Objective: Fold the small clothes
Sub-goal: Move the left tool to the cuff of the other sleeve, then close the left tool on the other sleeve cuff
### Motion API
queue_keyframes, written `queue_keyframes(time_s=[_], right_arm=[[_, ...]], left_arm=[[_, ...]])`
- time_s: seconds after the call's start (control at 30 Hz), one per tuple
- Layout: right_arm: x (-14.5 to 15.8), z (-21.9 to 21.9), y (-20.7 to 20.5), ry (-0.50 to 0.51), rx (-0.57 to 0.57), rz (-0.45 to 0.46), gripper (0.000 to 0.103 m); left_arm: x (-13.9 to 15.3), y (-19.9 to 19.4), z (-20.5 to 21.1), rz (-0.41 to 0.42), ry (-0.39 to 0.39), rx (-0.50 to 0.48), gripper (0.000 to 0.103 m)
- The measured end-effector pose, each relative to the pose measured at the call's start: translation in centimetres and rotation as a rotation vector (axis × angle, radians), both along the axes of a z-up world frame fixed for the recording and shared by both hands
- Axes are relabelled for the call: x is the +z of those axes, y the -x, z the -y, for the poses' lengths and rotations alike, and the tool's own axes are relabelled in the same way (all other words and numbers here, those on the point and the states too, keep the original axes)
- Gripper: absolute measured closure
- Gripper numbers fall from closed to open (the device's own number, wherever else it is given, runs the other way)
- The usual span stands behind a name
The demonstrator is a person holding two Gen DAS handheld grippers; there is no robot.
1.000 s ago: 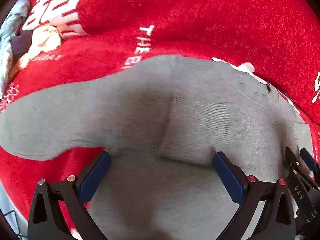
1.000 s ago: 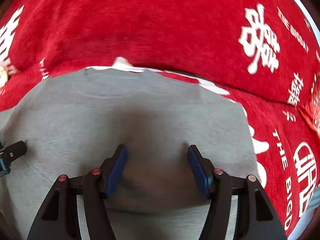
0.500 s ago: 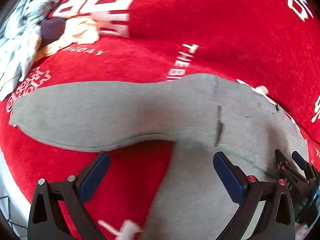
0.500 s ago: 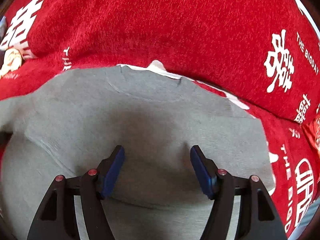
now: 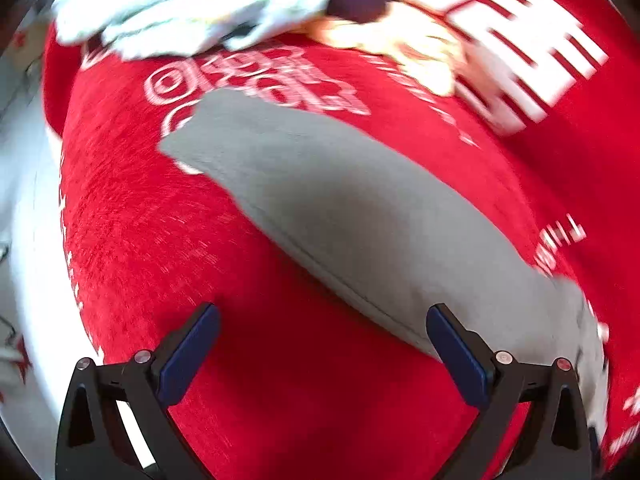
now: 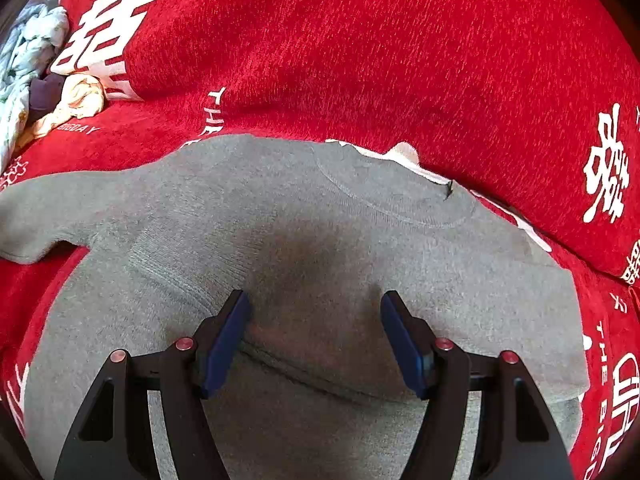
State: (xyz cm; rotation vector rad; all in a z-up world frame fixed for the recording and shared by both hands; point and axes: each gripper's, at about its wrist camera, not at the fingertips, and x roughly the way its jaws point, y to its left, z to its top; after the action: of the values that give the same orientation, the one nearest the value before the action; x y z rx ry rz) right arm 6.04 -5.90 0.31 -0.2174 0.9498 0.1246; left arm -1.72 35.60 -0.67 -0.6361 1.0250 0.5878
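A small grey sweater [image 6: 312, 248] lies flat on the red cloth, its round neckline [image 6: 396, 208] toward the far side. Its left sleeve [image 5: 328, 208] stretches out across the red cloth, cuff end at the far left. My left gripper [image 5: 320, 344] hangs open above the red cloth just in front of that sleeve, with its right finger [image 5: 456, 352] over the sleeve's near edge and nothing between the pads. My right gripper [image 6: 316, 328] stands open over the sweater's chest, pads apart, with only flat fabric under them.
A red cloth [image 6: 360, 60] with white lettering covers the surface. A heap of pale crumpled clothes [image 5: 192, 4] and a cream garment [image 6: 76, 100] lie at the far left. A white edge [image 5: 24, 280] runs along the cloth's left side.
The left gripper swept left off the sweater's body and rolled; it now looks along the outstretched sleeve. The right gripper drew back a little over the chest, with its jaws slightly wider.
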Motion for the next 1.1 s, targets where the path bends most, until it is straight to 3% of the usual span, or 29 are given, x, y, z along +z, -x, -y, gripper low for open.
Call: queue_keyframes(time_s=[0.2,0.37,0.53,0.63,0.7,0.83,1.1], right_arm=[[-0.3,0.9,-0.3,-0.045,-0.035,-0.007,0.024],[-0.4,1.5,-0.4,-0.086,-0.046,-0.017,0.023],[-0.4,1.4,-0.1,-0.078,-0.048,-0.006,0.023],[-0.3,1.4,-0.1,-0.077,-0.047,-0.007,0.023],[-0.3,1.3,0.0,-0.069,-0.048,-0.004,0.023],[-0.3,1.1,0.1,-0.053,-0.049,0.003,0.023],[-0.4,1.1,0.1,-0.051,-0.051,0.007,0.023]], left_arm=[[-0.3,-3.7,-1.1,0.066,-0.11,-0.042,0.0],[-0.9,-5.4,-1.4,0.098,-0.206,0.024,0.0],[-0.3,-4.6,-2.4,0.176,-0.167,0.091,0.001],[0.1,-3.3,-2.6,0.182,-0.193,0.153,0.029],[0.1,-2.4,-2.8,0.2,-0.2,0.175,0.06],[-0.3,-0.7,-4.4,0.282,-0.122,0.203,0.086],[-0.5,-0.5,-5.6,0.328,-0.063,0.191,0.091]])
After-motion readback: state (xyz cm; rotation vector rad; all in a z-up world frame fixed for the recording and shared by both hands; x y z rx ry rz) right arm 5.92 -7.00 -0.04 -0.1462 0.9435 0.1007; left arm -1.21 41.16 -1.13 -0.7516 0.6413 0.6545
